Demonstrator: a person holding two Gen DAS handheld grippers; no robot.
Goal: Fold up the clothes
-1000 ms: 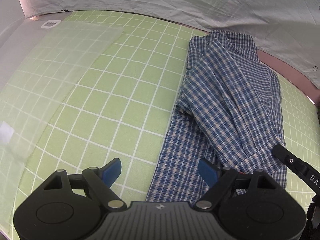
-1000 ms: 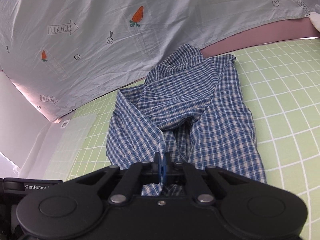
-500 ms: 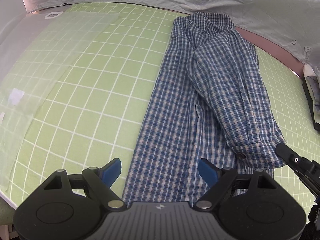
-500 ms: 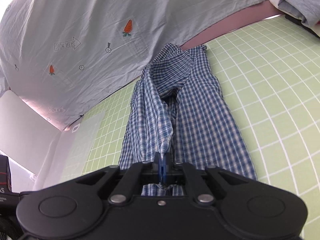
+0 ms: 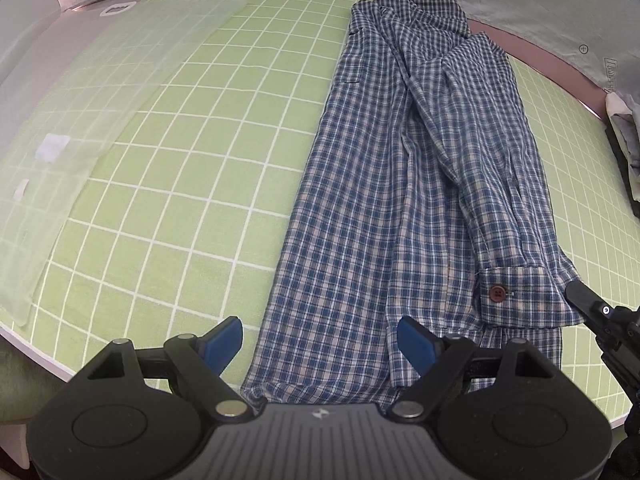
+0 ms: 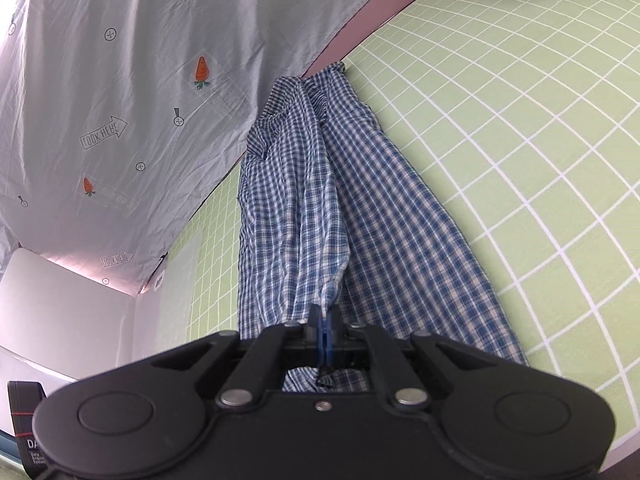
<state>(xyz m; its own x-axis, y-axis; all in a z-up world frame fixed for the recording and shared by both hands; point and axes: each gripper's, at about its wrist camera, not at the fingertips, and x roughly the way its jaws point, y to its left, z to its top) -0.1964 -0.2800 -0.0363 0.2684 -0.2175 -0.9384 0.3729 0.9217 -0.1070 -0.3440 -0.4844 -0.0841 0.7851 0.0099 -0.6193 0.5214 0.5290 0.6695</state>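
A blue plaid shirt (image 5: 384, 184) is laid lengthwise on the green grid mat (image 5: 168, 184), collar end at the mat's far edge, hem end at the near edge. One sleeve is folded over the shirt's body, its buttoned cuff (image 5: 520, 296) resting near the hem on the right side. The cuff edge is pinched by the right gripper (image 6: 324, 340), whose blue pads are pressed together on a fold of plaid cloth; the sleeve is drawn taut from the shoulder down to that grip. The left gripper (image 5: 320, 340) is held just above the hem with its fingers spread wide and nothing between them. A translucent sheet (image 5: 80, 120) lies on the mat well to the left of the shirt.

The step in hand is judged to be the sleeve fold, with the sleeve being laid straight along the body. Next, the cuff would need to be set down flat and released, and the hem taken so that the shirt can be folded up toward the collar.
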